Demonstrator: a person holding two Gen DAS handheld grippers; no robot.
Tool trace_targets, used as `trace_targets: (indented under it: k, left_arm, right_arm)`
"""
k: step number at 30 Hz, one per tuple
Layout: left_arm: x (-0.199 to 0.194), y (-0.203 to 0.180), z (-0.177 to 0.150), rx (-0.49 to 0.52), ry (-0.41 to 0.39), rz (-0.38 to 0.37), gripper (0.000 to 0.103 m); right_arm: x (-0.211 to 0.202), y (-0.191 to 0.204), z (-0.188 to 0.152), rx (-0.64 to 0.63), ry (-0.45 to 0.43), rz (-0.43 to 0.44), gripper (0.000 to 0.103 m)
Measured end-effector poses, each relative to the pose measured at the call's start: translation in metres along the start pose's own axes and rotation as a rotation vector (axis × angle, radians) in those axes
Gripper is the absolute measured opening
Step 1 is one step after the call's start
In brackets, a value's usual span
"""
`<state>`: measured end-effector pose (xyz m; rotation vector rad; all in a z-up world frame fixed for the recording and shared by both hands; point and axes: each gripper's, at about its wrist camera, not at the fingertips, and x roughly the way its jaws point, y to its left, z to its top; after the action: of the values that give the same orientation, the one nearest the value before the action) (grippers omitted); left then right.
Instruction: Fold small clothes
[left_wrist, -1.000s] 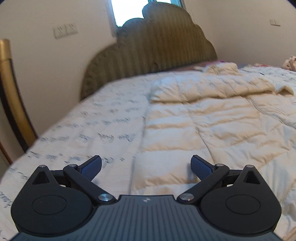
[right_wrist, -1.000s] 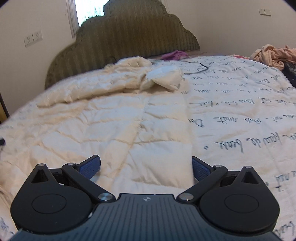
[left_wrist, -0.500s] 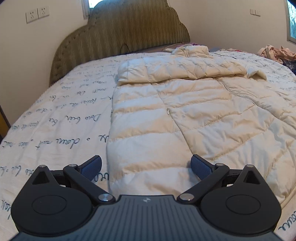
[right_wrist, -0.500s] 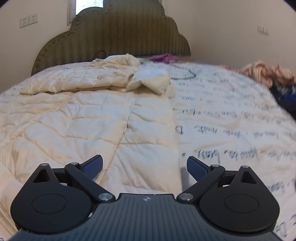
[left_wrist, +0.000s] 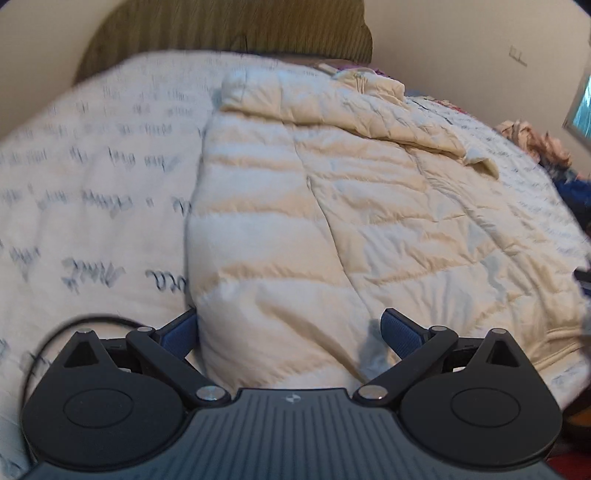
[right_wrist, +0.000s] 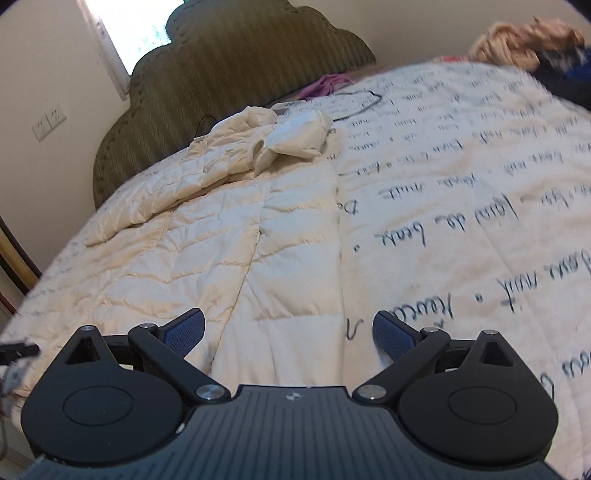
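Observation:
A cream quilted puffer jacket (left_wrist: 332, 221) lies flat on the bed, hem toward me, collar and folded sleeves at the far end. My left gripper (left_wrist: 288, 328) is open at the hem's left corner; its left finger sits beside the jacket's left edge. The jacket also shows in the right wrist view (right_wrist: 221, 240). My right gripper (right_wrist: 288, 328) is open at the hem's right corner, with the jacket's right edge between the fingers.
The bed has a white cover with dark script print (right_wrist: 461, 203) and an olive padded headboard (right_wrist: 236, 62). A purple cloth (right_wrist: 328, 83) and a dark cable (right_wrist: 358, 103) lie near the headboard. A pile of peach and dark clothes (right_wrist: 532, 40) sits at the far right.
Both grippers have dropped lower and closer to the jacket's hem, each tilting. They stay open.

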<state>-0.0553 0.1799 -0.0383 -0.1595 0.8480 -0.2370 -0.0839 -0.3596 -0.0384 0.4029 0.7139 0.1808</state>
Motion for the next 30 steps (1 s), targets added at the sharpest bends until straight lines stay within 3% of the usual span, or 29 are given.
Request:
trace_targets:
  k: [2,6,10,15,19,21,23,24,26,30]
  left_arm:
    - [-0.002,0.002,-0.001,-0.007,-0.001,-0.035,0.103]
    - [-0.006,0.01,-0.002,-0.049,0.018,-0.126,0.103]
    - [-0.009,0.023,-0.006,-0.149,0.025,-0.247,0.103]
    - [-0.009,0.032,-0.014,-0.244,0.035,-0.403,0.103]
    - [-0.004,0.024,-0.015,-0.261,0.027,-0.434,0.102]
    - [-0.003,0.021,-0.014,-0.267,0.028,-0.438,0.093]
    - [-0.002,0.018,-0.013,-0.274,0.045,-0.427,0.057]
    - [-0.001,0.017,-0.014,-0.27,0.055,-0.402,0.05]
    - [-0.002,0.013,-0.016,-0.26,0.062,-0.344,0.022]
    - [-0.019,0.006,-0.015,-0.24,-0.001,-0.32,0.015]
  right_arm:
    - [-0.004,-0.005,-0.003,0.016,0.022,0.023,0.095]
    - [-0.012,-0.017,-0.008,0.067,0.052,0.042,0.075]
    - [-0.021,-0.036,-0.015,0.177,0.067,0.148,0.073]
    - [-0.024,-0.049,-0.03,0.313,0.13,0.334,0.062]
    - [-0.017,-0.043,-0.04,0.365,0.158,0.41,0.055]
    - [-0.011,-0.036,-0.04,0.37,0.163,0.421,0.04]
    - [-0.006,-0.028,-0.04,0.346,0.174,0.393,0.022]
    - [-0.006,-0.024,-0.039,0.324,0.172,0.376,0.021]
    - [-0.008,-0.019,-0.037,0.302,0.159,0.361,0.018]
    - [-0.023,-0.012,-0.028,0.251,0.115,0.36,0.015]
